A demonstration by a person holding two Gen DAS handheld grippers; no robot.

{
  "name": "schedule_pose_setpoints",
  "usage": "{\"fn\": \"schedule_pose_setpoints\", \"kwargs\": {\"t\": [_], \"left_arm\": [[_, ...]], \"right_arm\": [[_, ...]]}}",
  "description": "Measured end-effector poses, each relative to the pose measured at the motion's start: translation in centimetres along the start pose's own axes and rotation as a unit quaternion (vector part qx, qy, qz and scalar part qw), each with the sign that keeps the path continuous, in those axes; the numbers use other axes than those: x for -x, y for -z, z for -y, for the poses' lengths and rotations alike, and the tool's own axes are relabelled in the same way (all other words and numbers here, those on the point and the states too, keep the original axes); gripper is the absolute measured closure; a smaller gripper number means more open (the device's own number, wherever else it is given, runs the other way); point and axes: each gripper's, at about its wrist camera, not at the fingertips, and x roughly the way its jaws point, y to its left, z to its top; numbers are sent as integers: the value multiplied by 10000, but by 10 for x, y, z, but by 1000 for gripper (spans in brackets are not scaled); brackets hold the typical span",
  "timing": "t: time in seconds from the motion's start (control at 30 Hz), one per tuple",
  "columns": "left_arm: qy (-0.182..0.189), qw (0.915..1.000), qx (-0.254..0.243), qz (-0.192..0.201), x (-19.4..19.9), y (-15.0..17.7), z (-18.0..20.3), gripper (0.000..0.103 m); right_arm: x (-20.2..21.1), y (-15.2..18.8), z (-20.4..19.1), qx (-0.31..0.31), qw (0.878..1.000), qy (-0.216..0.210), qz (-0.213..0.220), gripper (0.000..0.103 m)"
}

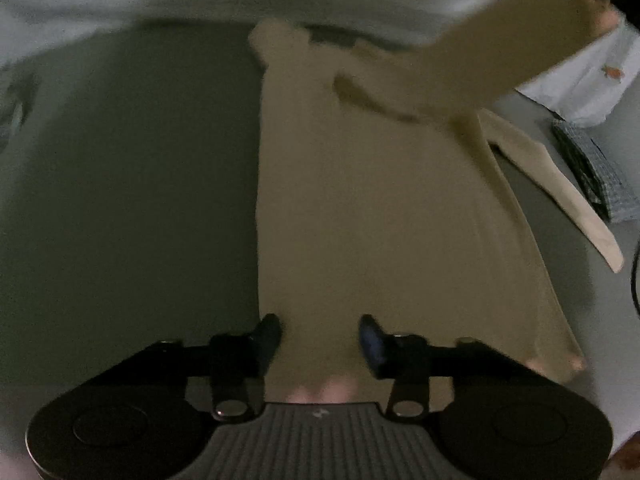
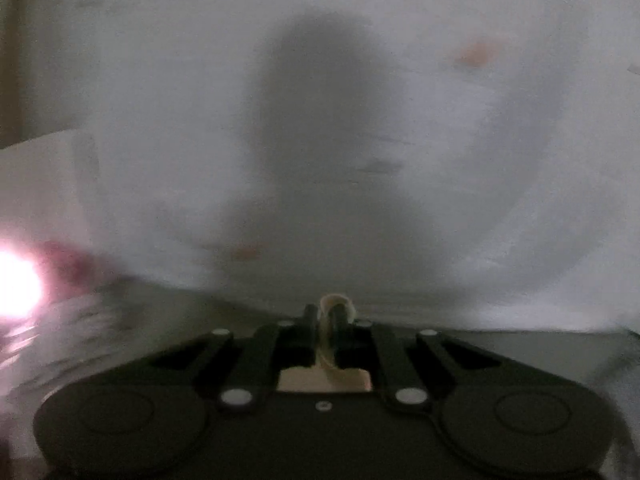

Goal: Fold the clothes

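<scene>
While the dim grey tabletop (image 1: pixel 132 184) fills most of the left wrist view, a long beige knit garment (image 1: pixel 360 216) lies spread flat across it, running from the near edge to the far side. Its cloth looks plain and finely ribbed, with a straight left edge. One beige sleeve (image 1: pixel 560 188) lies flat on the tabletop to the right of the garment's body, while another beige part of the garment (image 1: pixel 492 44) is lifted off the tabletop at the far right, blurred. White bedding with small orange marks (image 1: pixel 592 76) sits beyond the garment, and a folded grey checked cloth (image 1: pixel 588 168) lies right of the sleeve. No writing can be read anywhere.

The left gripper (image 1: pixel 320 336) hovers over the garment's near end with its jaws apart, one black fingertip (image 1: pixel 268 336) at the left edge and the other over the cloth; whether the pads press the fabric is unclear. Only the right wrist view shows the right gripper (image 2: pixel 335 312), its jaws clamped on a pinch of beige fabric (image 2: pixel 334 304), facing the blurred white bedding (image 2: pixel 160 120).
</scene>
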Motion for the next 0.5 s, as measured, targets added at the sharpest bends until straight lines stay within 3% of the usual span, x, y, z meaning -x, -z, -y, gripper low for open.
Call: {"fn": "schedule_pose_setpoints", "kwargs": {"t": [0.1, 0.23, 0.37, 0.43, 0.5], "left_arm": [[101, 9991, 416, 78, 10, 15, -10, 63], [-122, 9965, 810, 156, 18, 23, -22, 62], [-106, 9922, 1218, 259, 24, 28, -36, 62], [-139, 9913, 1273, 299, 26, 27, -39, 60], [-132, 9906, 1322, 330, 27, 25, -42, 60]], "right_arm": [[13, 7, -65, 732, 9913, -1074, -201, 99], [7, 80, -134, 1719, 9580, -1896, -1293, 101], [-3, 147, -170, 2366, 9317, -1846, -2047, 103], [-2, 156, -177, 2631, 9288, -1593, -2065, 102], [-2, 153, -176, 2513, 9402, -1281, -1908, 96]]}}
